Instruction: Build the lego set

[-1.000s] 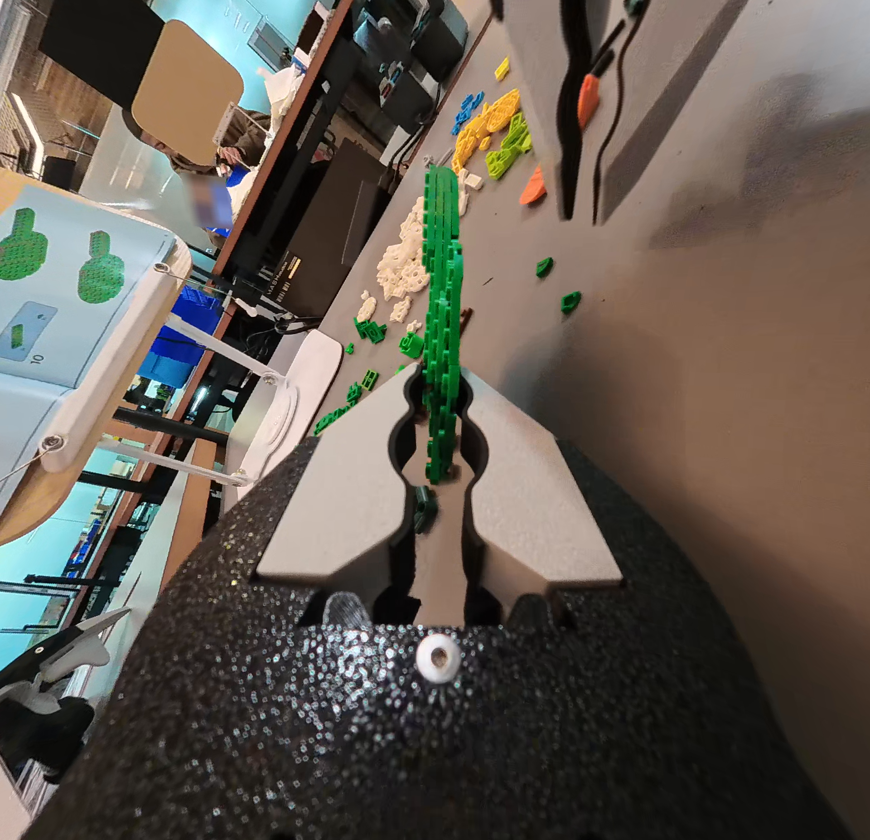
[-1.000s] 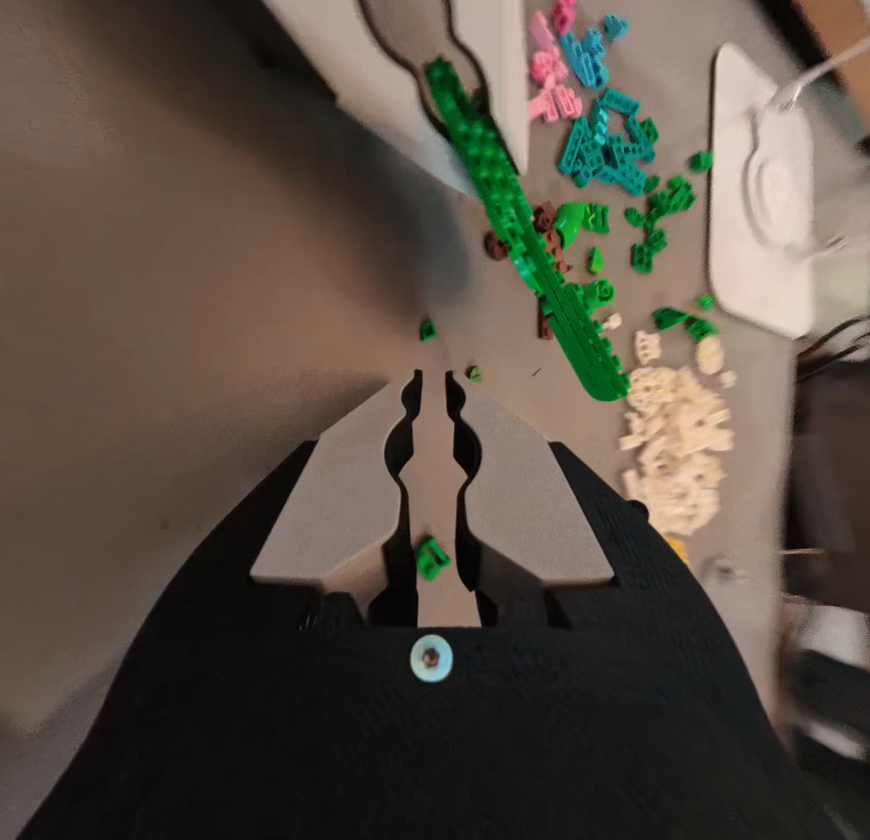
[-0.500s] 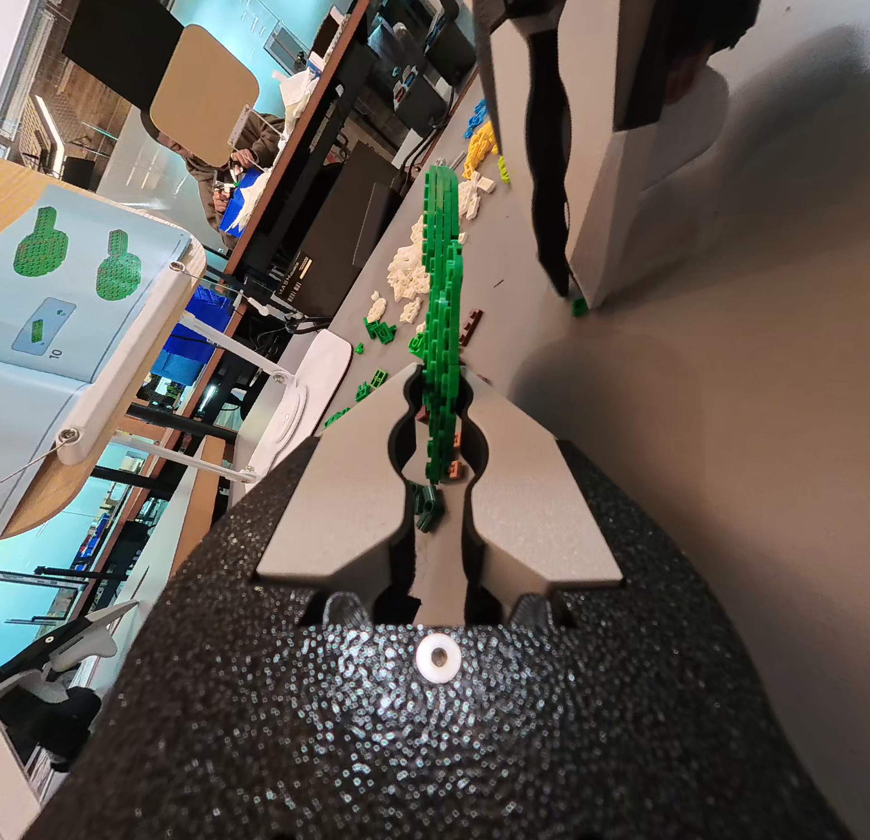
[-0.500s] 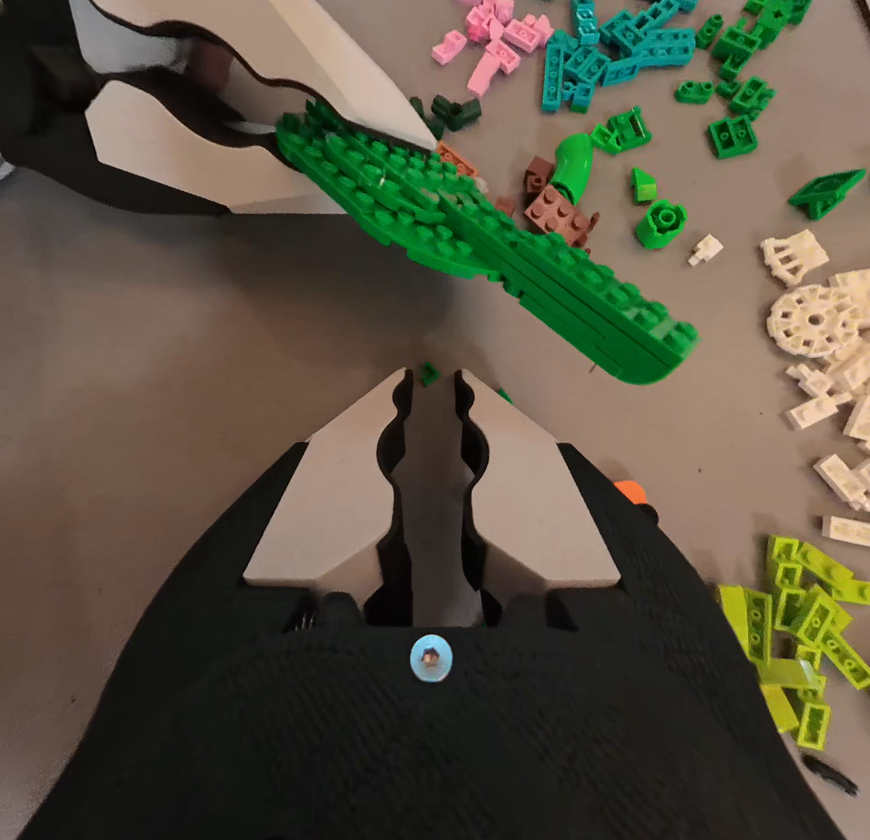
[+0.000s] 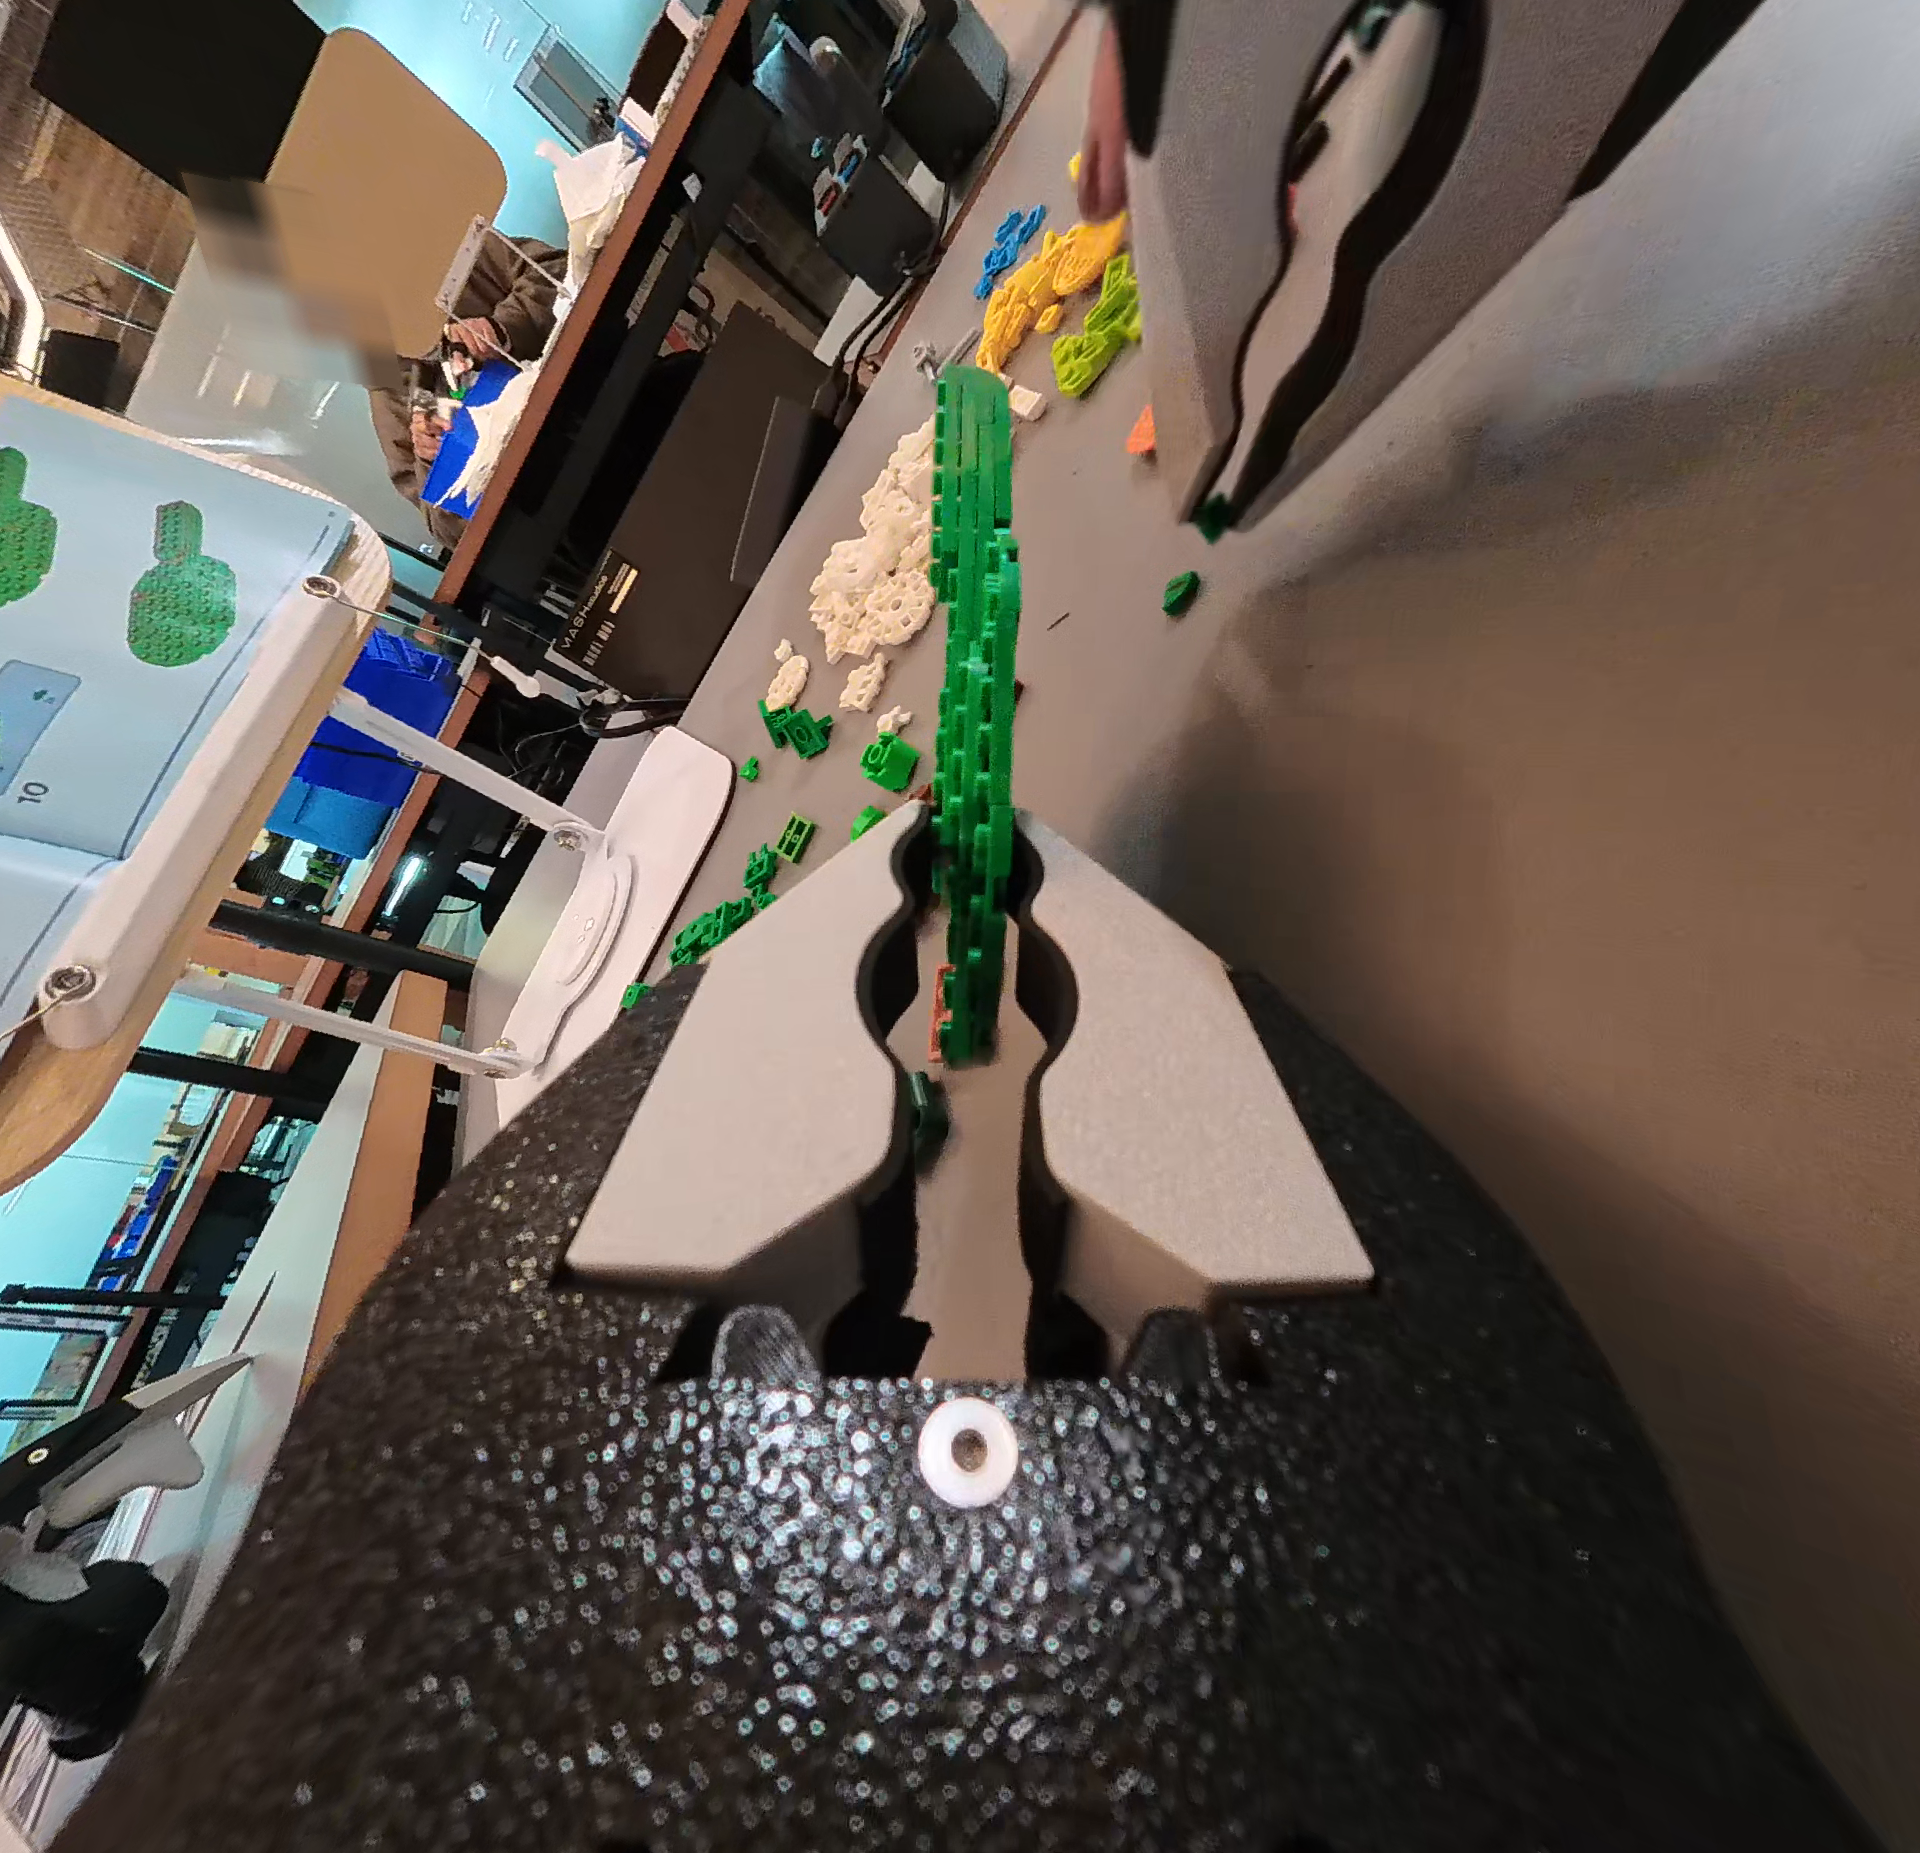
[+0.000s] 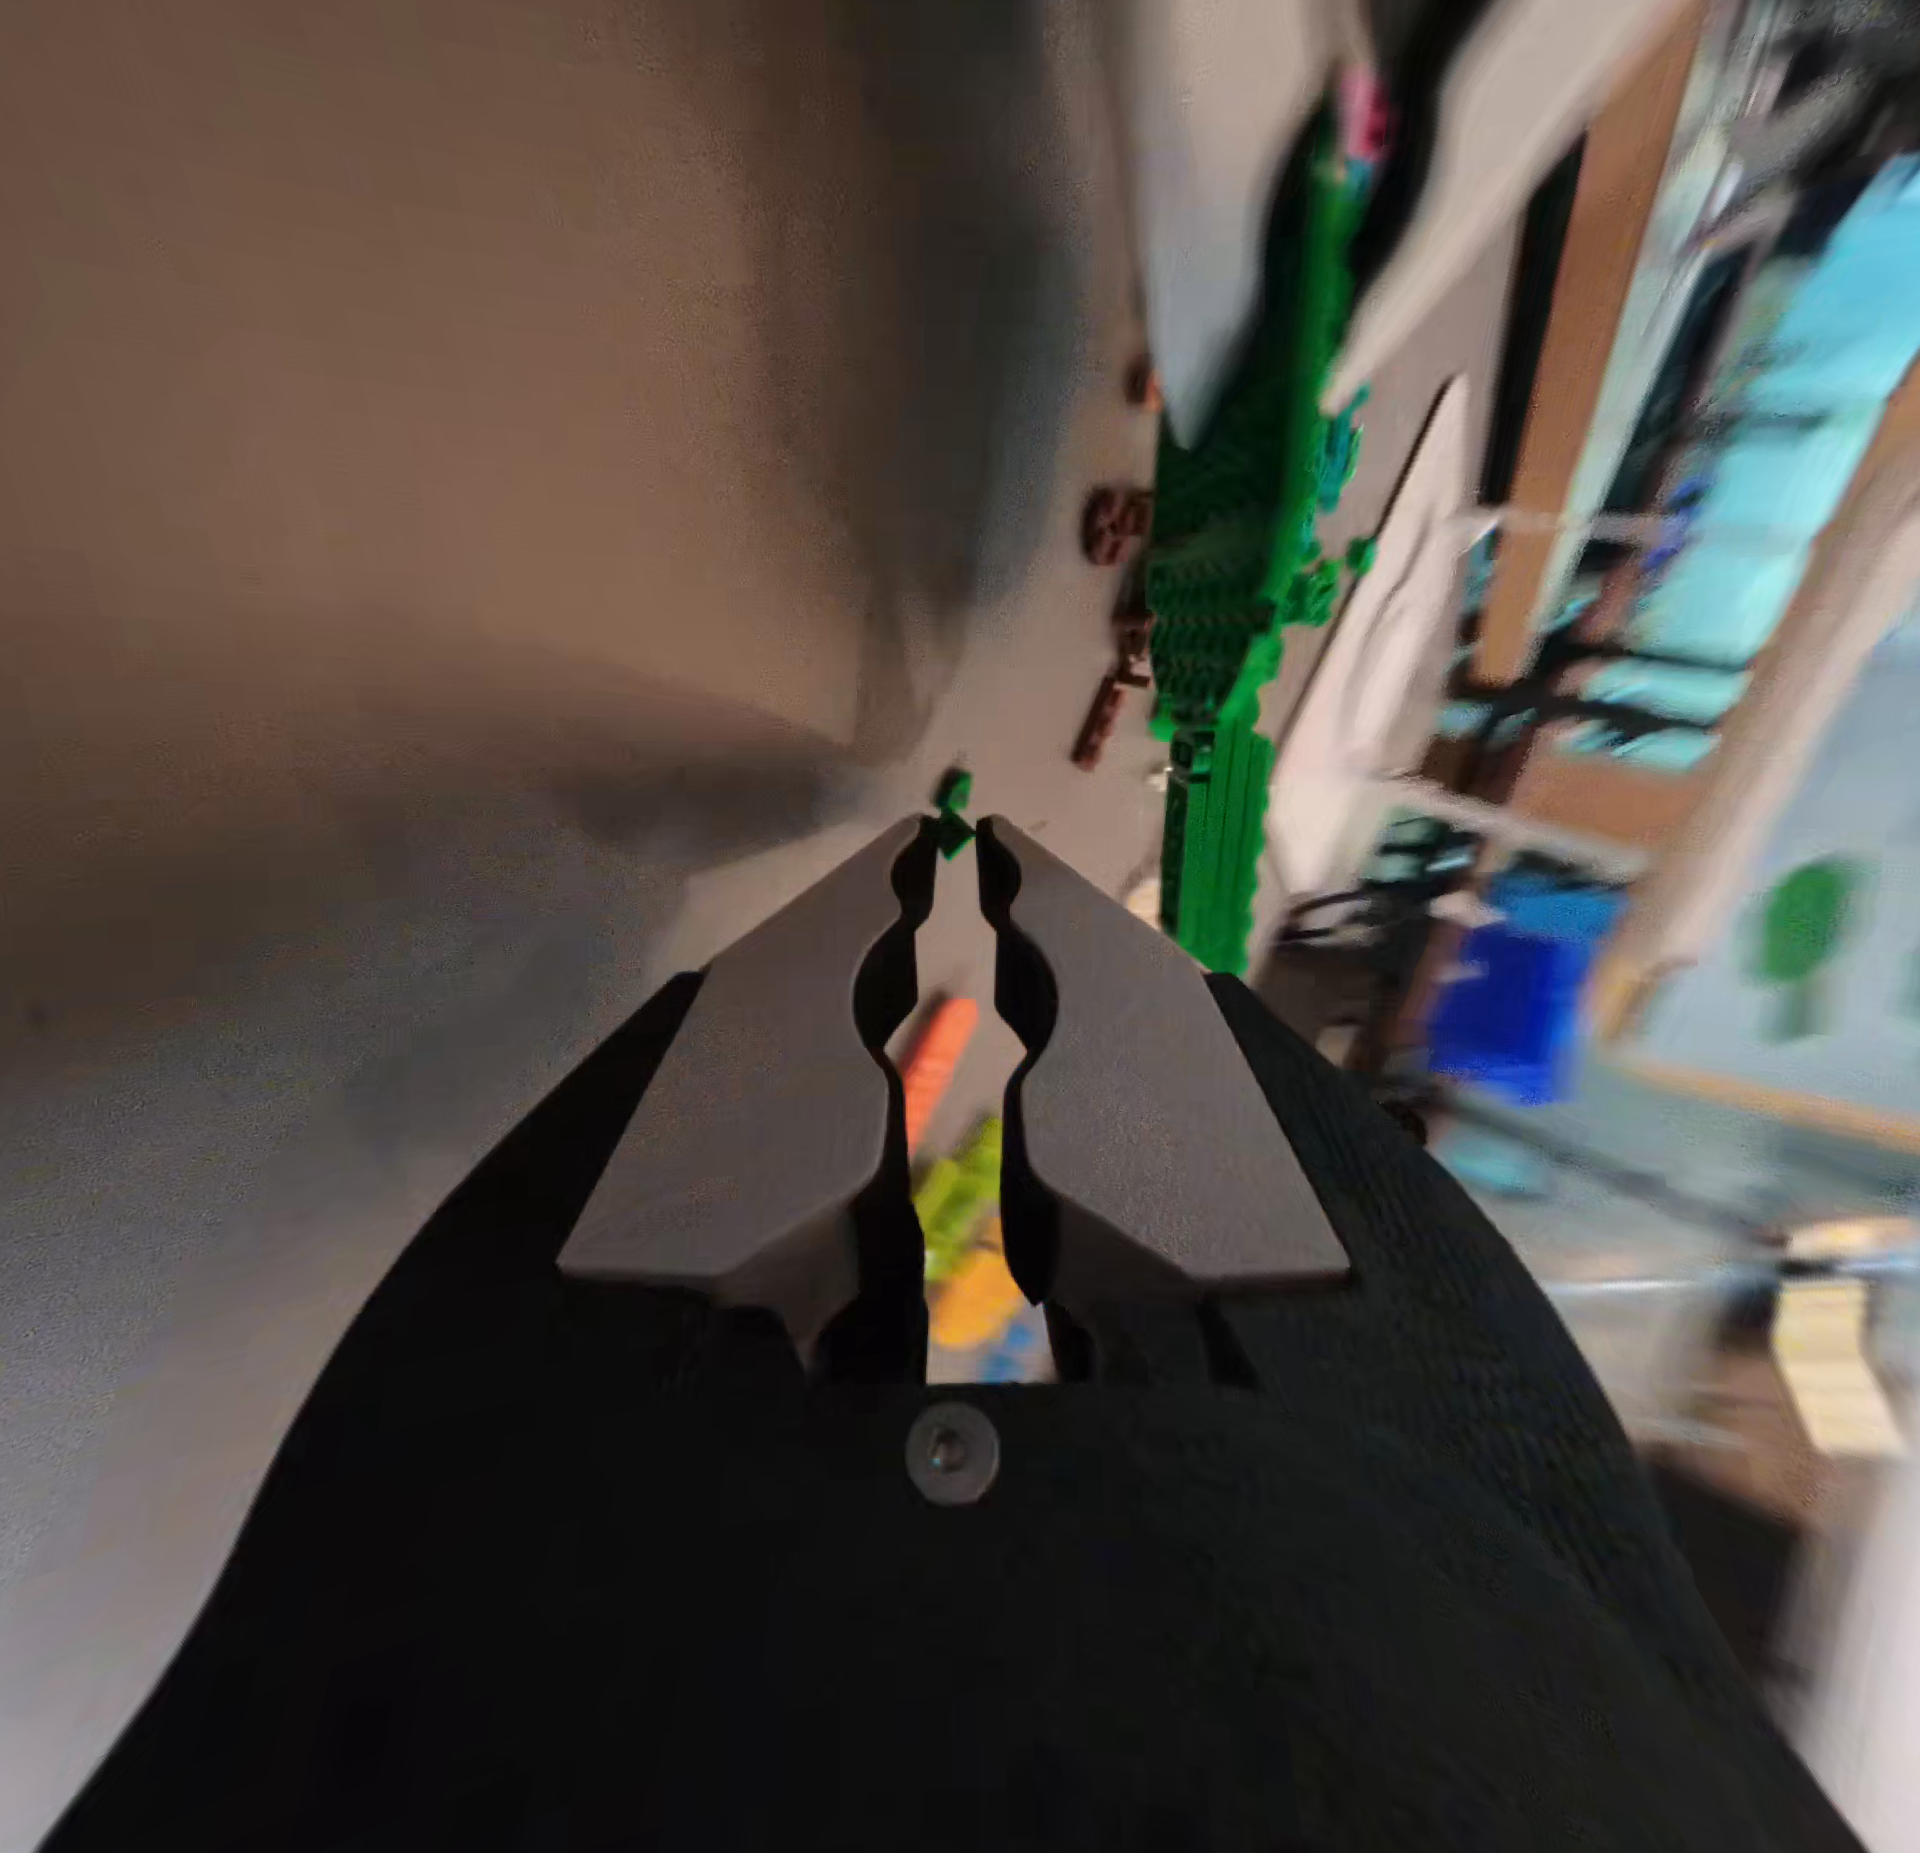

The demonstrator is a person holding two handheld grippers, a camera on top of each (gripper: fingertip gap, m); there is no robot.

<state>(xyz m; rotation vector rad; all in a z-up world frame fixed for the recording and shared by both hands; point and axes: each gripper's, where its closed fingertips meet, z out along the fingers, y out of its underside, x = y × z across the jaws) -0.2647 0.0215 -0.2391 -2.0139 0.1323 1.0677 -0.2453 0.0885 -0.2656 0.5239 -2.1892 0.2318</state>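
Grey table carries loose bricks under both views, with desks and windows behind. Only the left wrist view is sharp: there the left tongs are clamped on a long green brick plate held on edge, and white bricks, yellow bricks and a white stand base show. The right wrist view is blurred; its right tongs pinch a small green brick at the tips, the plate to the right. The far tongs are cut off at the top.
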